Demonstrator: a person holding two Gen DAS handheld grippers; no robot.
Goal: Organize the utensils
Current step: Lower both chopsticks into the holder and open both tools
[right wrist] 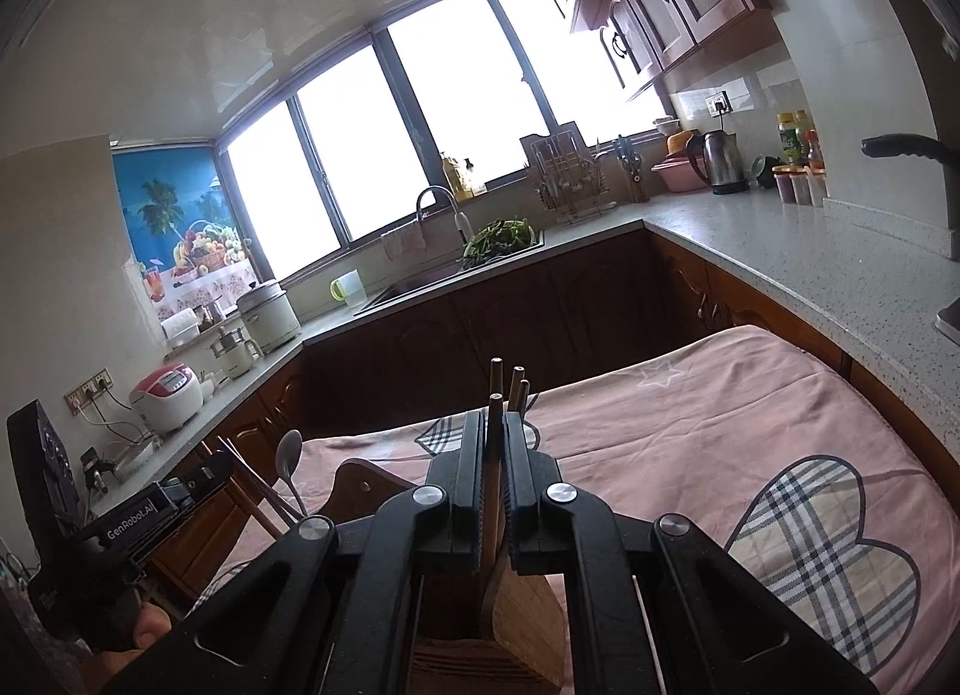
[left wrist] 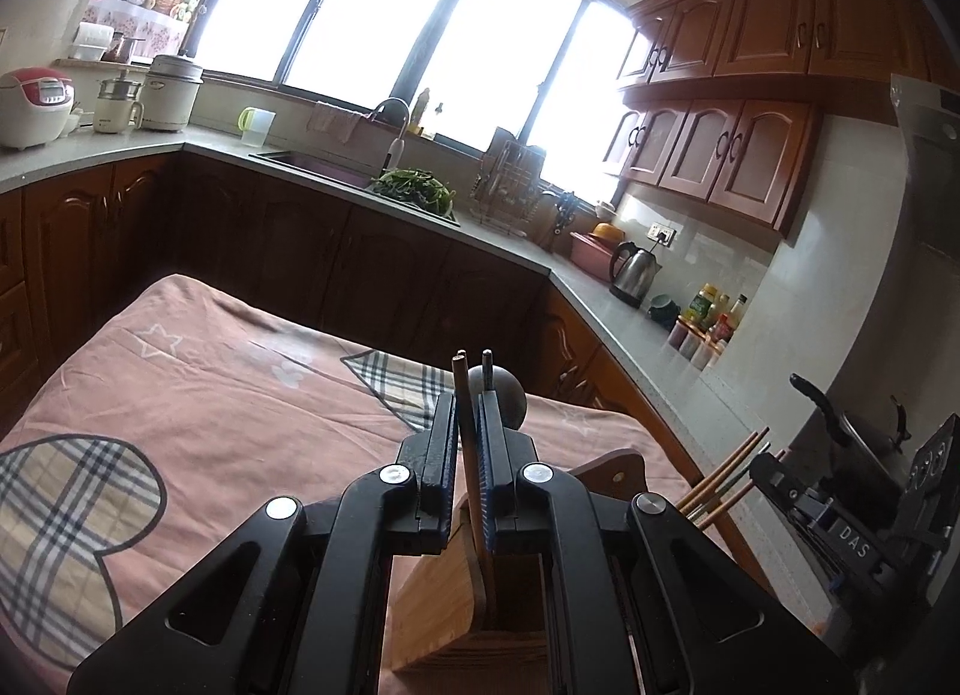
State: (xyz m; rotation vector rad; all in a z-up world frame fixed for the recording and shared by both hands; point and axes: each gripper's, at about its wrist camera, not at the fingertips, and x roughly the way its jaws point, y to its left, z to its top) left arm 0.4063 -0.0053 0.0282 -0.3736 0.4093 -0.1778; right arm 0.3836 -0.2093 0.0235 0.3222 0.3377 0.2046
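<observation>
A: Left wrist view first: we hover over the pink star-and-plaid cloth on the table (left wrist: 198, 395), above the slotted bamboo utensil holder (left wrist: 474, 635). Our left gripper (left wrist: 467, 437) is clenched on thin brown wooden chopsticks (left wrist: 463, 413) and, we think, a grey metal spoon (left wrist: 504, 395), though its bowl is half hidden.

B: Our right gripper (right wrist: 494, 455) is clamped on a bundle of brown chopsticks (right wrist: 495, 425) over the same holder (right wrist: 516, 623).

A: They look light, stiff and slick to us; we should grip mid-shaft, tips down.

B: The holder's rim and dividers stand in our way, and our two grippers are near each other. Kettle (left wrist: 633, 269) and bottles (left wrist: 711, 314) sit well apart on the counter.
</observation>
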